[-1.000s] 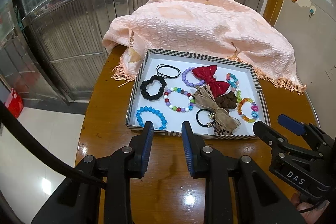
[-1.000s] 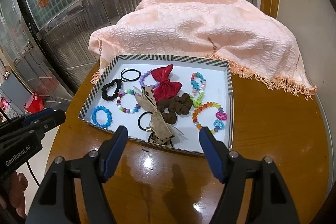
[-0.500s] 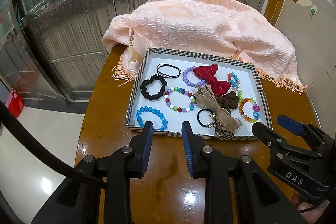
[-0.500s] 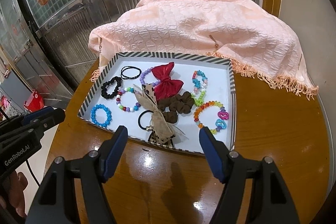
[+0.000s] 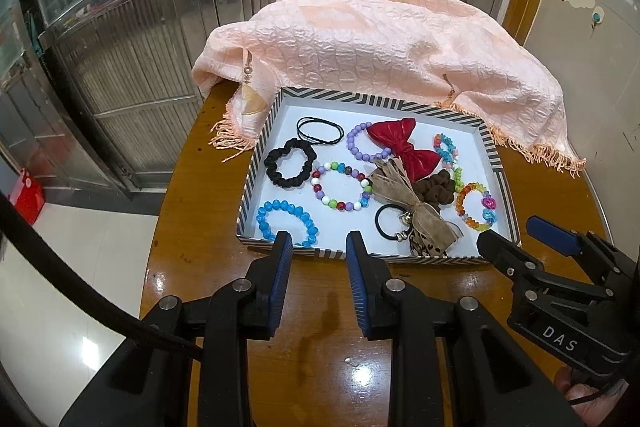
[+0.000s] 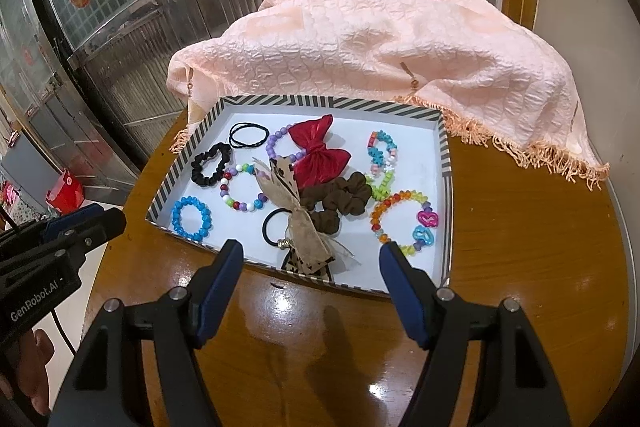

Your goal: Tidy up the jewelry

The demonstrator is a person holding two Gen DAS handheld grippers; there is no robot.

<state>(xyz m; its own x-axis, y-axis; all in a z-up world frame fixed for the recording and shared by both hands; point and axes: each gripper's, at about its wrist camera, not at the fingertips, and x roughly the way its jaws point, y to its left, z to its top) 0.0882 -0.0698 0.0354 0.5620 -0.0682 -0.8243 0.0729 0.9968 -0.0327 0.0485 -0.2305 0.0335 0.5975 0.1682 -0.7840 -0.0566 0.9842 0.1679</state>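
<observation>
Two grippers parked short of the tray's near edge, both empty.
Your left gripper has a narrow gap, your right gripper a wide one, nothing between the pads. Striped tray on the round table holds the jewelry: blue bracelet in the near-left corner, partly hidden by your left finger. Tan bow covers part of the brown scrunchie. Pink cloth hides whatever lies beyond the far edge.
</observation>
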